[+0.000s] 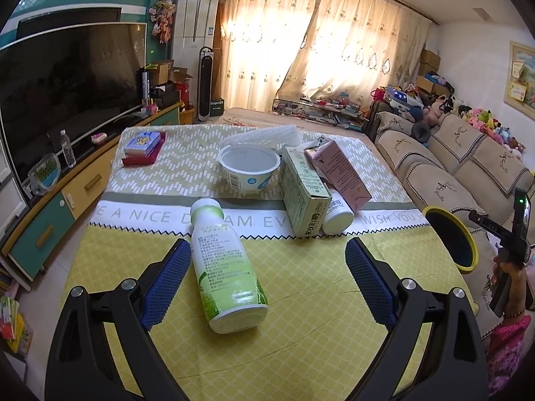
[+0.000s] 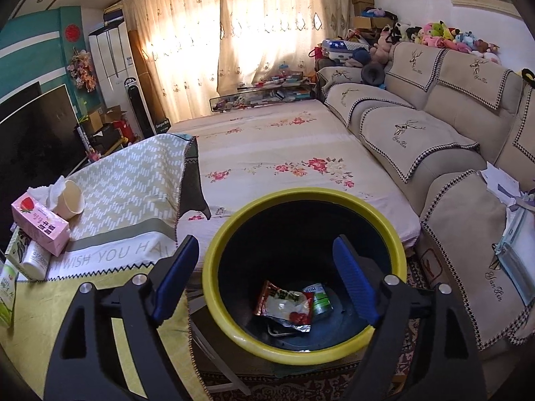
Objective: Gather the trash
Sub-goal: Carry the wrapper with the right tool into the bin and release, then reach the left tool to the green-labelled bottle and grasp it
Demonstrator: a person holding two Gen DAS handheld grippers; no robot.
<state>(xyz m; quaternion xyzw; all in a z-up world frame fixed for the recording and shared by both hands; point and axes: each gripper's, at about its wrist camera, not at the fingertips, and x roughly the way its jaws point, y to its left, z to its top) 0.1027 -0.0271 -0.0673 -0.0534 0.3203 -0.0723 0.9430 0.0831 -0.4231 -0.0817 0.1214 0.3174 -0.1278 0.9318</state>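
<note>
Trash is splitting between two places right now: some of it is lying in the yellow-rimmed bin (image 2: 302, 277) beside the surface (image 1: 301, 287), the rest is still waiting on the patterned cloth; I'd judge the job well short of halfway. The right gripper (image 2: 267, 280) is hovering over the bin's mouth, its blue fingers (image 2: 354, 284) standing wide apart with nothing between them; down in the bin a red-and-white wrapper (image 2: 284, 304) and a green-and-white piece (image 2: 319, 297) are showing, with something dark under the wrapper that I cannot make out. The left gripper (image 1: 267, 280) is hanging low over the surface, fingers (image 1: 167, 277) apart, and one green bottle (image 1: 225, 267) is lying on its side between them, close against the left pad but not clamped.

Counting what's left on the cloth: one green bottle; one white bowl (image 1: 249, 168); one green carton (image 1: 302, 193); one pink carton (image 1: 341, 173) leaning behind it; one small white bottle (image 1: 337, 217) tucked under them; one crumpled white foam net (image 1: 267, 135) at the back; one small stack of boxes (image 1: 143, 147) far left, which may not be rubbish at all.
</note>
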